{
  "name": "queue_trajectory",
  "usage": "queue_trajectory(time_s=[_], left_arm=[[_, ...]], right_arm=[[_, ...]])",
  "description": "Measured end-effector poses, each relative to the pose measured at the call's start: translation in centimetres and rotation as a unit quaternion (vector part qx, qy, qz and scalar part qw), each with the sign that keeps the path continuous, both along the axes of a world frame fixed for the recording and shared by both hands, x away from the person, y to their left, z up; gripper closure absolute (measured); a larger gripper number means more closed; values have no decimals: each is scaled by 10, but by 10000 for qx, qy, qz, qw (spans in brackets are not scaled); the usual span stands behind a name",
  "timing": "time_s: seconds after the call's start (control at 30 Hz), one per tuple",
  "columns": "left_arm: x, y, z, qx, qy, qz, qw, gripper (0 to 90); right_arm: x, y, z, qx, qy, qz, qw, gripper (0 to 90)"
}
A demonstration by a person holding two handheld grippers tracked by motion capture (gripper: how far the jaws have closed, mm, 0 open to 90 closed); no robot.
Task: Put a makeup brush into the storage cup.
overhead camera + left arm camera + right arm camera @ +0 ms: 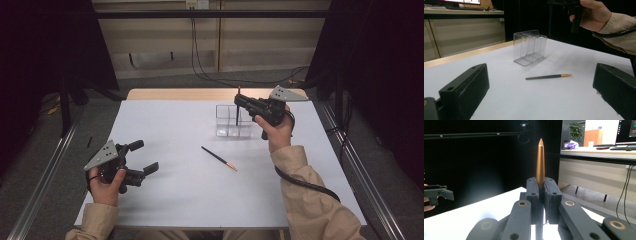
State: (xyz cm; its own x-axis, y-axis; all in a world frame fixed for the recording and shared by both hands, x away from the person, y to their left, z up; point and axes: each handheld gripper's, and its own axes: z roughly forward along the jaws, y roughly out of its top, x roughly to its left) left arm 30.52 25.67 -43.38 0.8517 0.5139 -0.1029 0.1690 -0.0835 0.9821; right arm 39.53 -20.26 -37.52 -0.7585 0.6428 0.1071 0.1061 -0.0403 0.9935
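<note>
My right gripper [239,103] is shut on a dark pen [237,117] held upright over the clear divided box [231,123] at the far middle of the table. In the right gripper view that pen's copper tip [540,160] sticks up from between the closed jaws of the right gripper [543,187]. The pen's lower end reaches down at the box; I cannot tell whether it is inside. A second dark pen with a copper tip [218,158] lies flat on the white table. My left gripper [145,156] stands open at the near left, holding nothing.
The left gripper view shows the box [530,47], the lying pen [548,76] in front of it, and the other hand [594,15] above. The white tabletop [175,200] ends in a wooden strip [190,94] at the far edge. Metal rails run along both sides.
</note>
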Motion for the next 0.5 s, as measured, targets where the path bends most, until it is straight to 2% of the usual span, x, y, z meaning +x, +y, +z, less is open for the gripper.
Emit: queue_trajectory(time_s=[0.5], left_arm=[[0, -2, 0, 14, 0, -44, 10000, 4]], right_arm=[[9, -4, 2, 44, -32, -123, 9999, 836]])
